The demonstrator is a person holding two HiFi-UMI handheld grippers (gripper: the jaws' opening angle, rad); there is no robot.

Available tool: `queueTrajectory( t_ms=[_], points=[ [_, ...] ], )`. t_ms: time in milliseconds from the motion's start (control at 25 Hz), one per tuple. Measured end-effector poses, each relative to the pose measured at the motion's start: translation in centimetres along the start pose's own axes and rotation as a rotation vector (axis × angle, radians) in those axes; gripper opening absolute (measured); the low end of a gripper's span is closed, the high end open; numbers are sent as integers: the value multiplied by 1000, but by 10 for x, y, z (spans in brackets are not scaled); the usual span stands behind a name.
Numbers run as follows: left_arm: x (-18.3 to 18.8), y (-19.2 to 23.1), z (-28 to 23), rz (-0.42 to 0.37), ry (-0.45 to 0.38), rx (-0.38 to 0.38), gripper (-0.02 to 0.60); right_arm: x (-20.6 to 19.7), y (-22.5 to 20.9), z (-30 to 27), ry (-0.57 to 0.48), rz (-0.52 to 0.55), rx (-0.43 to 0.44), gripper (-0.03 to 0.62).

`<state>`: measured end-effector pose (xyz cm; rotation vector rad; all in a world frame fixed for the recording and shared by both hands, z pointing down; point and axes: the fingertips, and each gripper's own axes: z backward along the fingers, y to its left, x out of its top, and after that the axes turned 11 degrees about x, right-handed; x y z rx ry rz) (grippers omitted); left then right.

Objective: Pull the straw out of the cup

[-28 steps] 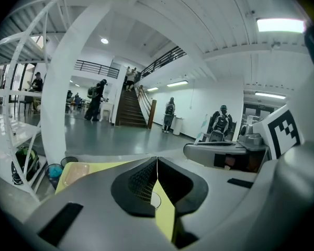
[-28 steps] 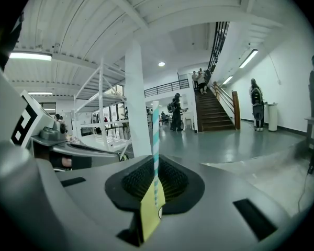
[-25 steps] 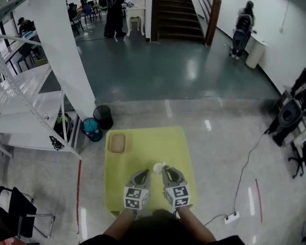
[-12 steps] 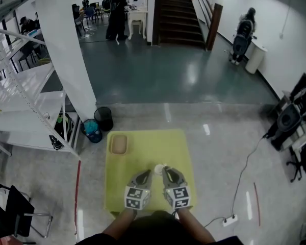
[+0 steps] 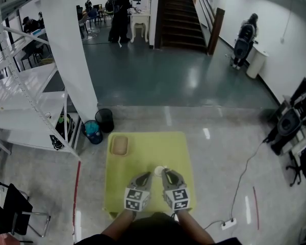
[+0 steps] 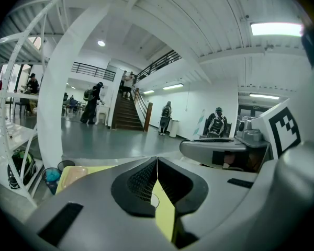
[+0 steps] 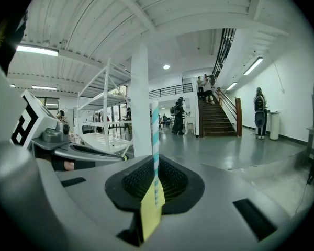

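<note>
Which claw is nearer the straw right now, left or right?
Right. The right claw is clamped on the upright straw itself; the left claw is beside it, shut and empty, not touching the straw.

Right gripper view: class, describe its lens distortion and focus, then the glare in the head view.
Right gripper view: fisheye, dark round border, ceiling beams curve; the striped straw in the right gripper is sharp. Head view: lamp glare streaks the glossy floor.
</note>
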<state>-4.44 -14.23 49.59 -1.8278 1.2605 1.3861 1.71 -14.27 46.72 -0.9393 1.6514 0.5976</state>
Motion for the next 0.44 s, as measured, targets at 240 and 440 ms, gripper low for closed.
queueTrajectory(
  t_ms=[240,440],
  points=[
    [1,1,1,-1,1,5,44,2,1,0,-8,9,4,35],
    [1,-4,-2,-3,-1,3,44,-2,-3,4,2,-2,2,35]
  ],
)
